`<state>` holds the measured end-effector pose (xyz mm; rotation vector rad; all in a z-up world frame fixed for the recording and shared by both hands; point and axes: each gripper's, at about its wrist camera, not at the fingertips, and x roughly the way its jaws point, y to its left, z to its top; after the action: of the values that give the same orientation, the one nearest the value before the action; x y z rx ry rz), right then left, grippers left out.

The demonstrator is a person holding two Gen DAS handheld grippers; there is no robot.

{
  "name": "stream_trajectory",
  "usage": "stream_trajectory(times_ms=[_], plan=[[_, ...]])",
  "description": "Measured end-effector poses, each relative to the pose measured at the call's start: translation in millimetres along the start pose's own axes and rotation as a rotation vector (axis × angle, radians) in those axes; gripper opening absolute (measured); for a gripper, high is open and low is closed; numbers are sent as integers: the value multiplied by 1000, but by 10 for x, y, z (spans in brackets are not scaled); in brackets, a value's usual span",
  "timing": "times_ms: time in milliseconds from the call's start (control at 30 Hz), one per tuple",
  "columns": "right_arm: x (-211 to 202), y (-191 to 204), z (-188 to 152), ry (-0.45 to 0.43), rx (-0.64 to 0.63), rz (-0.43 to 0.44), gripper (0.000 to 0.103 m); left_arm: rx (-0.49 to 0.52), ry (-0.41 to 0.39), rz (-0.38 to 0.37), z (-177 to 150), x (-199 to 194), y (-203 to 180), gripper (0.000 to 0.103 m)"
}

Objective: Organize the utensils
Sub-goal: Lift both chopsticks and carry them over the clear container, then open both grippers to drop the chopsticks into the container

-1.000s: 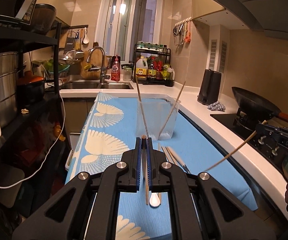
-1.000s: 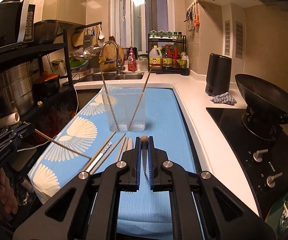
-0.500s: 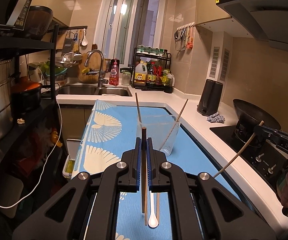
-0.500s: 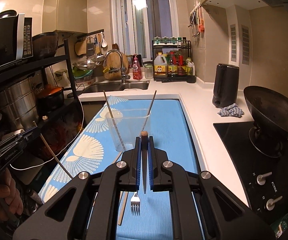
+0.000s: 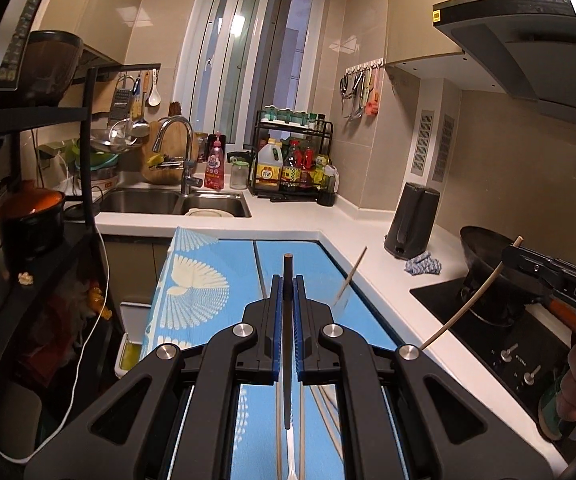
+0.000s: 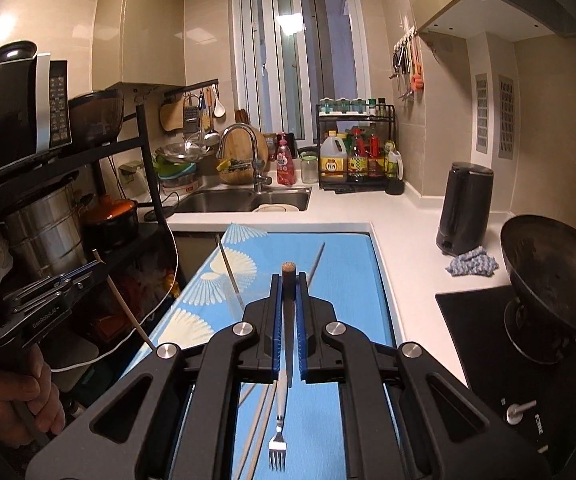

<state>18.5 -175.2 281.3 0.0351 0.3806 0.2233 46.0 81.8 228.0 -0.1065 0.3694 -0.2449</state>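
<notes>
1. Leftmost, the left gripper point(image 5: 287, 280) hangs above the blue cloth point(image 6: 348, 280), on the near left of the clear glass point(image 5: 340, 306). Its fingers are clenched on a dark-handled utensil point(image 5: 287, 360) that stands upright, with its lower end cut off by the edge of the view.
2. Next, the glass stands on the cloth with 2 chopsticks point(image 6: 229, 274) leaning apart inside it. Both grippers hide most of the glass.
3. Nearer than the glass, loose chopsticks point(image 6: 258, 420) lie flat on the cloth.
4. Just right of those, the right gripper point(image 6: 288, 280) is up off the cloth on the near side of the glass. Its fingers grasp a fork point(image 6: 281, 400) by the handle, and the tines hang down clear of the cloth.
5. Further right of the glass, a black kettle point(image 6: 464, 208) sits on the white counter, with a wok point(image 6: 548, 272) on the stove beyond it.
</notes>
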Motion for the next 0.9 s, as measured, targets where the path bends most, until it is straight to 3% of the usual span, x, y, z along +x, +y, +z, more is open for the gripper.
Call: stream_trajectory(times_ms=[267,400,533,700,900], plan=[[378,129,619,-59,-28,26,6,5,-67,-26,777,373,7,5],[674,175,759,-91,-40,27,6,6,-93,-28,941,656,29,5],[1059,192,688,-85,-70,18,6,-24,-74,-36,884,1075,125,5],[1535,133,458,-16,-60,18,6,-54,22,-55,600,1569,219,5],[1896,45,152,73,-37,30,6,-25,94,-76,203,1803,198,5]])
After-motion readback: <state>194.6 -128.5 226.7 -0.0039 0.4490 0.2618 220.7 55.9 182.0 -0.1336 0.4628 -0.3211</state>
